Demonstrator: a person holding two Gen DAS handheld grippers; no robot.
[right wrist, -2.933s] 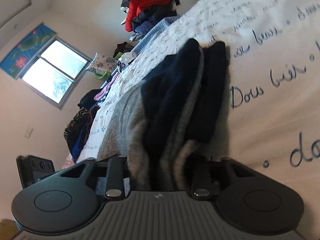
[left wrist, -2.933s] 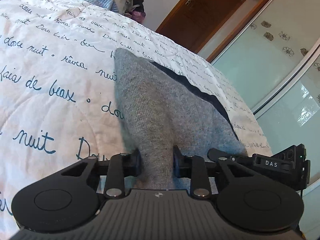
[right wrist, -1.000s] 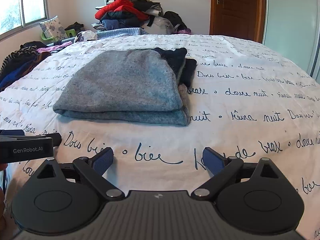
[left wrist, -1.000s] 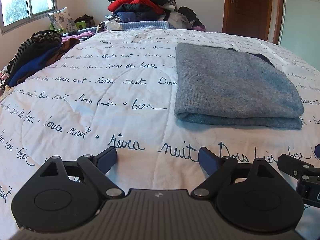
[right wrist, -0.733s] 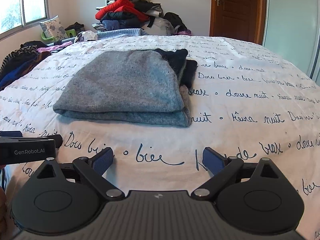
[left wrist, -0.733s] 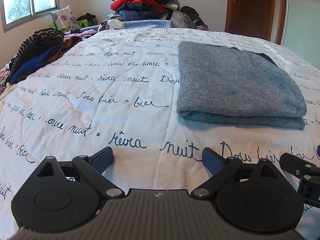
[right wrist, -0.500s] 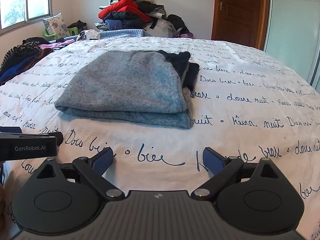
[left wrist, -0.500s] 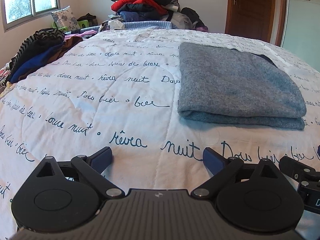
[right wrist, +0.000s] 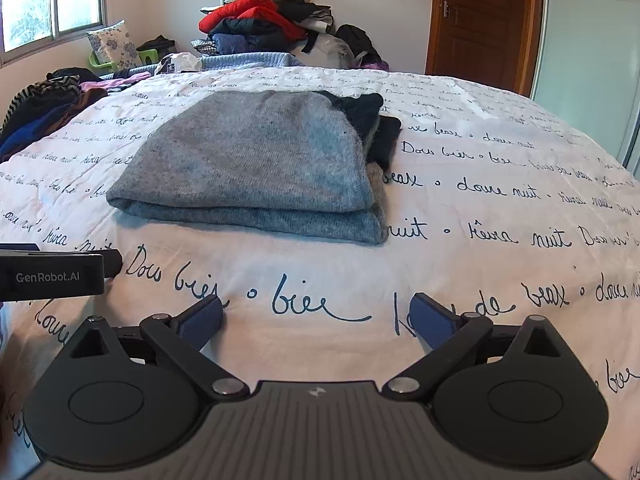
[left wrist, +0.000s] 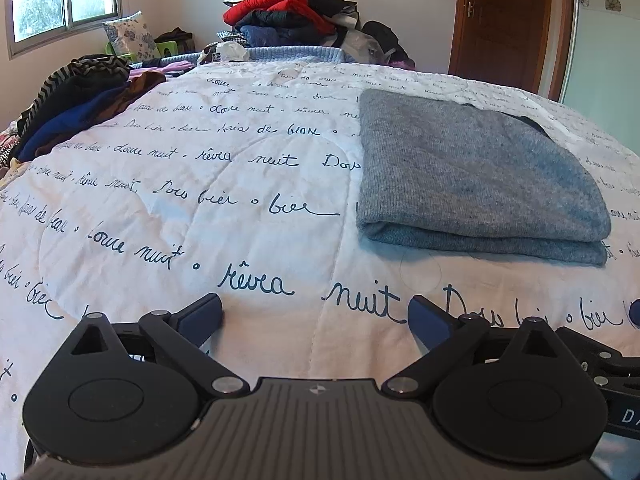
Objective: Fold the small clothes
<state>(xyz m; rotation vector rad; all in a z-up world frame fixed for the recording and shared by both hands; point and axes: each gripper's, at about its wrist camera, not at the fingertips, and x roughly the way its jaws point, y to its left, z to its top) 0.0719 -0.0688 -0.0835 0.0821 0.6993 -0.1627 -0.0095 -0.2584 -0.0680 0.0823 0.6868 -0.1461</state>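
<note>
A grey knit sweater (left wrist: 472,172) lies folded in a flat rectangle on the white bedspread with blue script (left wrist: 160,184). In the right wrist view the grey sweater (right wrist: 256,160) shows a dark navy part (right wrist: 376,128) sticking out at its right side. My left gripper (left wrist: 314,308) hovers over the bedspread short of the sweater, its jaws opening wide with nothing between them. My right gripper (right wrist: 316,306) stands open and empty, also in front of the sweater. The left gripper's body (right wrist: 52,276) shows at the right view's left edge.
A tall pile of clothes (left wrist: 288,12) with a red jacket sits at the bed's far end. More clothes (left wrist: 72,100) lie along the left edge. A brown door (left wrist: 508,20) and a pale wardrobe panel (right wrist: 592,60) stand at the right.
Earlier both grippers were shut on the sweater; now it lies folded on the bed and both are off it. Over the last second the left jaws spread a little wider.
</note>
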